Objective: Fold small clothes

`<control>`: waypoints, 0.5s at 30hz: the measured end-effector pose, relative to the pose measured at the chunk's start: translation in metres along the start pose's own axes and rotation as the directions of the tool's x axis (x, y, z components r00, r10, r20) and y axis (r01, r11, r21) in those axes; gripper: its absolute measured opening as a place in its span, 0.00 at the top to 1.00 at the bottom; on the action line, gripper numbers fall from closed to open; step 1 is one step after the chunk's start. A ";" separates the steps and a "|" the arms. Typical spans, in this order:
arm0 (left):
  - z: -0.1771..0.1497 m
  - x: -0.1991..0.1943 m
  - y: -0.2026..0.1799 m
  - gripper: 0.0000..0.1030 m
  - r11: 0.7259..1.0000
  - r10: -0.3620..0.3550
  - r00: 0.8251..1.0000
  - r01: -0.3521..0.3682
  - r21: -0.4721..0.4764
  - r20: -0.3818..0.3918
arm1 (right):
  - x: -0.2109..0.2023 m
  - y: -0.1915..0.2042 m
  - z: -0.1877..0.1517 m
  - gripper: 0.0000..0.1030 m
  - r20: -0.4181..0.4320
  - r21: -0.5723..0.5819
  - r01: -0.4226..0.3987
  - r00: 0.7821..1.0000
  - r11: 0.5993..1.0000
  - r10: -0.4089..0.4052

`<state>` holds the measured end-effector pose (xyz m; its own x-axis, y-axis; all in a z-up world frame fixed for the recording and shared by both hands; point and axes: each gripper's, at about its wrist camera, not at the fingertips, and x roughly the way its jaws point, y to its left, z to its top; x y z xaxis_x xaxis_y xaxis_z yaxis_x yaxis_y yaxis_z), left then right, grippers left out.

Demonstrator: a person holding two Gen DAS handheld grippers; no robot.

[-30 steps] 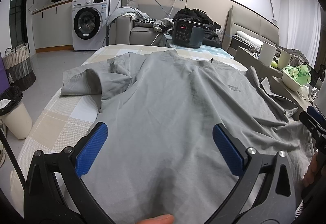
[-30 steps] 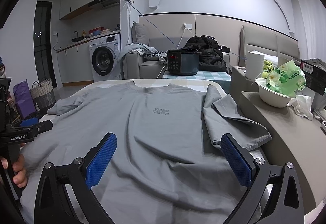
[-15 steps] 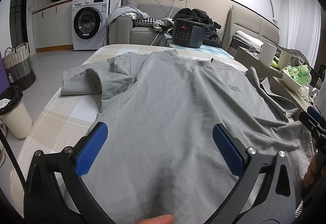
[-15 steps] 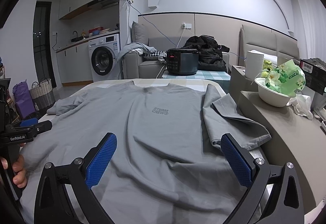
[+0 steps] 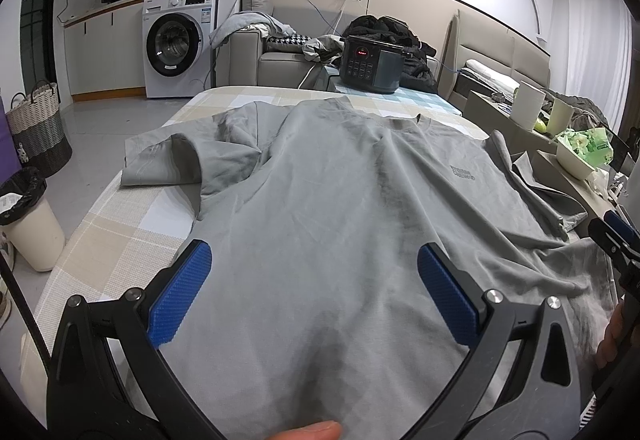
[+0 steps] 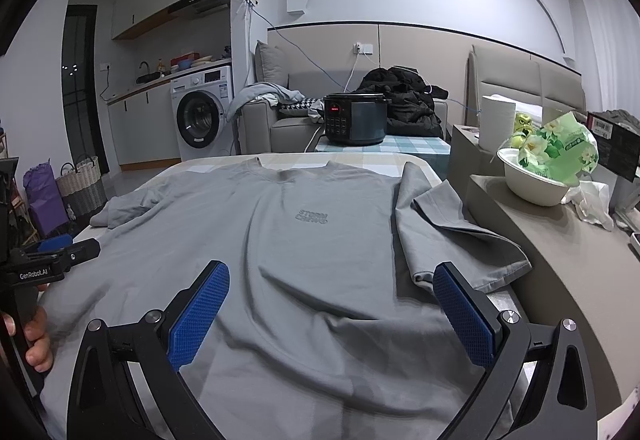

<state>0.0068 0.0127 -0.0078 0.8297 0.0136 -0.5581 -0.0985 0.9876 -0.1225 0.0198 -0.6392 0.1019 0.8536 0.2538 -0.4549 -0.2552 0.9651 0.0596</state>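
**Shirt spread, both claws open**

A lived-in room: the checked table [image 5: 120,228] carries a grey shirt [image 5: 340,200] lying face up, collar toward the far edge, hem at the near edge. Its right sleeve [image 6: 452,236] lies doubled near the right edge. The left gripper [image 5: 312,288] and right gripper [image 6: 332,304] gape over the hem, holding nothing. Risk: pinching a single layer would likely drag the wrinkles into the fold.
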 end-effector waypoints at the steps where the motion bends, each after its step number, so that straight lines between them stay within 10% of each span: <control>1: 0.000 0.000 0.001 0.01 1.000 0.000 1.000 0.000 -0.001 0.003 | 0.002 -0.002 0.000 0.00 -0.010 0.015 -0.007 1.000 1.000 0.007; 15: 0.032 -0.007 0.008 0.01 0.999 -0.026 1.000 0.026 -0.019 -0.009 | 0.053 -0.077 0.060 0.06 -0.239 -0.152 0.175 0.949 0.973 -0.208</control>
<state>0.0174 0.0258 0.0216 0.8269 -0.0133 -0.5622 -0.0879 0.9844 -0.1526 0.1123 -0.6957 0.1264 0.7544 0.0243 -0.6560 -0.1675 0.9734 -0.1565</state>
